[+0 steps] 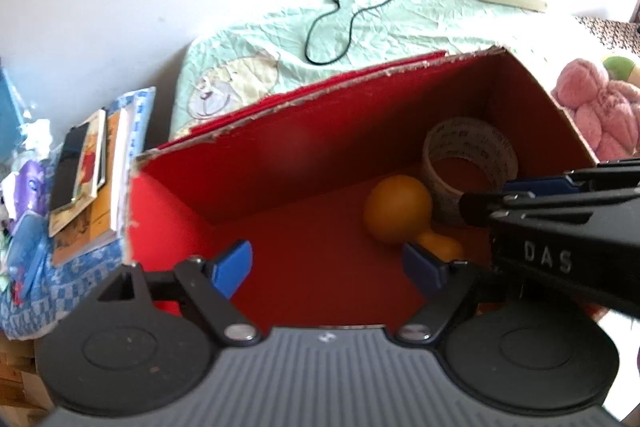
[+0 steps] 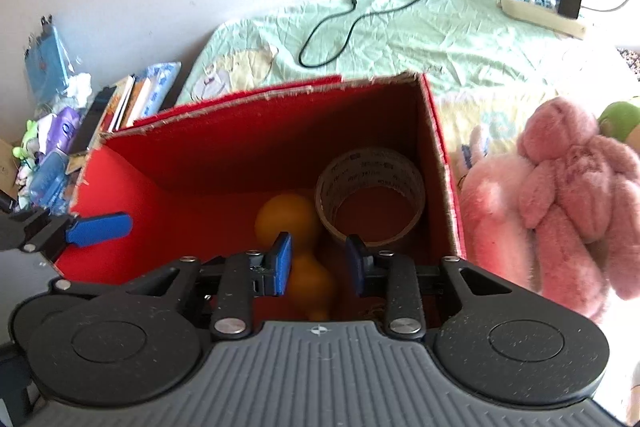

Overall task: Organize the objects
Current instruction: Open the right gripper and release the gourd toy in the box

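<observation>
Box: the open red cardboard box (image 2: 200, 179) with torn brown edges sits on the pale green bedsheet (image 2: 440, 39); both my grippers are over its mouth.
Inside it: an orange gourd-shaped plastic toy (image 2: 290, 217) lies on the red floor, touching or just beside a roll of clear printed packing tape (image 2: 370, 195) that leans in the far right corner.
Right gripper (image 2: 318, 265): fingers partly parted, straddling the narrow end of the orange toy from above; I judge they are not clamped on it, as a gap shows on either side.
Left gripper (image 1: 328, 269): spread wide and empty, hovering over the bare left part of the box floor.
Step in hand: my guess is that the orange toy has just been let go into the box.
Still outside: a fluffy pink plush toy (image 2: 568, 203) lies on the sheet just right of the box.
Next move calls for: lifting my right gripper clear of the box wall, swinging it right, and opening wide for that soft, bulky plush.
</observation>
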Demonstrator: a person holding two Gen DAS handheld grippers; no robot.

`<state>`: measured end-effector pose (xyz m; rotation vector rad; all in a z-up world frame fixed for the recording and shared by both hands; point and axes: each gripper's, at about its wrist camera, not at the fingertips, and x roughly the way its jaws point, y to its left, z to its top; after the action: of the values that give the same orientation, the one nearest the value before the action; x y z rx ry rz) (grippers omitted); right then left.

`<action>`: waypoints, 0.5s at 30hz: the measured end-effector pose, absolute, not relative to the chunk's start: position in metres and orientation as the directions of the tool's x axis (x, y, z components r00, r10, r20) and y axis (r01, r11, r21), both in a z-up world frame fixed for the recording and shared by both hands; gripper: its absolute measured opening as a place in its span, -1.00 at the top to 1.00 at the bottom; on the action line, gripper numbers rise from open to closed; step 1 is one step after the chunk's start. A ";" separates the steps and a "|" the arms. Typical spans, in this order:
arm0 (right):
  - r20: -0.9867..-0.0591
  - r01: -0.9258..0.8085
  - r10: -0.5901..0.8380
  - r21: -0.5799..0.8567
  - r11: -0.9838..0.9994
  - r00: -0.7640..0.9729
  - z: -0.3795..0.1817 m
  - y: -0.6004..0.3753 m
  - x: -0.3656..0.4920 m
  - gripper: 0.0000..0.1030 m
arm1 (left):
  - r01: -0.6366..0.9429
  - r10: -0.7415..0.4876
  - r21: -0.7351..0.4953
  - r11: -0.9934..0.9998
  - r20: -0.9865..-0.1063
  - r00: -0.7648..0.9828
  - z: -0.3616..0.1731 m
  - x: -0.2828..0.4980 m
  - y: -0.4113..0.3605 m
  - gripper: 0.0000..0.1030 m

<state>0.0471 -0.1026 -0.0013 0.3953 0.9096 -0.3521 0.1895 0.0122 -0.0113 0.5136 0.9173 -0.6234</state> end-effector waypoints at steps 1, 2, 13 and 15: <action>-0.808 0.451 -0.128 0.183 0.874 0.575 0.002 -0.102 0.044 0.38 | 0.679 -0.266 0.153 0.718 -0.841 0.471 -0.008 0.185 0.014 -0.65; -0.801 0.448 -0.128 0.187 0.874 0.584 0.005 -0.102 0.041 0.38 | 0.671 -0.259 0.165 0.723 -0.836 0.485 -0.006 0.181 0.015 -0.65; -0.755 0.386 -0.055 0.270 0.882 0.653 0.025 -0.100 0.004 0.25 | 0.610 -0.242 0.162 0.776 -0.816 0.525 0.017 0.148 0.036 -0.71; -0.748 0.374 -0.044 0.280 0.884 0.662 0.028 -0.097 -0.003 0.25 | 0.601 -0.242 0.159 0.783 -0.813 0.530 0.020 0.142 0.038 -0.71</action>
<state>-0.0030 -0.0975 0.0279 0.4363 0.8190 -0.2447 0.1421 0.0383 0.0202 0.4556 0.8772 -0.5243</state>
